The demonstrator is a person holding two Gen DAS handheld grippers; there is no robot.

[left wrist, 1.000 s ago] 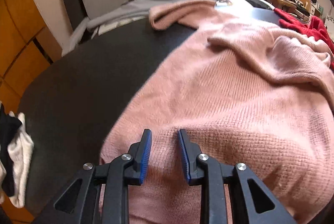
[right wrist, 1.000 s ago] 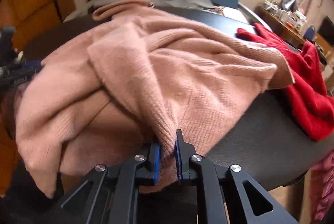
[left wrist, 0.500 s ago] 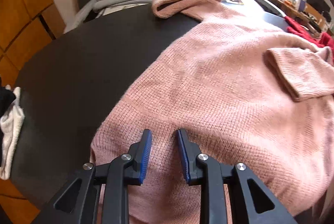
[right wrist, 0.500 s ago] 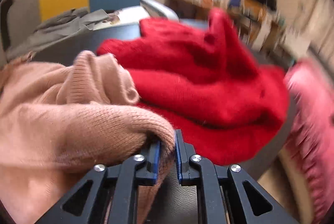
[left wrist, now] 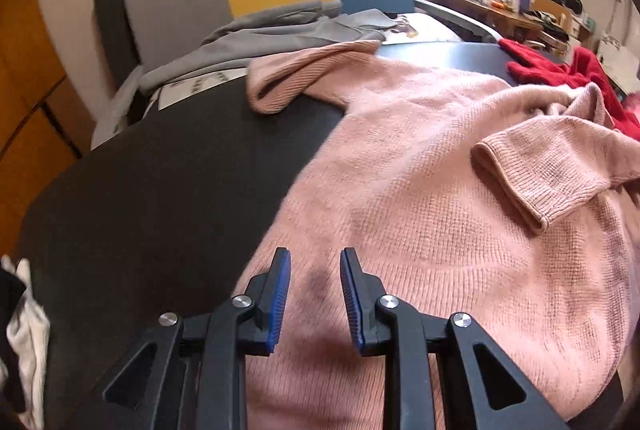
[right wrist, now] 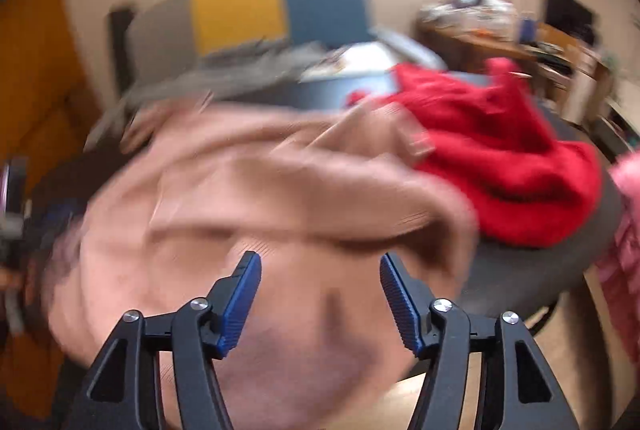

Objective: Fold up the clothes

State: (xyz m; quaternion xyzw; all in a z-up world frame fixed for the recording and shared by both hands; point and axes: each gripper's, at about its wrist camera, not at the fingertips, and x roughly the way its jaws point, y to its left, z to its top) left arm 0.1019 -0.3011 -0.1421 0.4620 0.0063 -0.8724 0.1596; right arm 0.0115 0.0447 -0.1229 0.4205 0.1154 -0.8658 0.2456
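The pink sweater [left wrist: 432,197] is lying across the dark table [left wrist: 160,197], one sleeve [left wrist: 532,165] lying folded over its body. The left gripper [left wrist: 314,266] is hovering narrowly parted over the near hem; the right gripper [right wrist: 320,270] is gaping wide, gripping nothing, beside it.

Motion-blurred throughout. Right gripper [right wrist: 320,294] spread wide, blue pads empty, poised over the near part of the pink sweater [right wrist: 256,213]. Sweater heaped across the dark round table [right wrist: 520,270]. Red garment [right wrist: 508,157] bunched against the sweater's far right side. Grey clothing [right wrist: 248,73] behind the sweater, before a grey, yellow and blue chair back [right wrist: 256,9].
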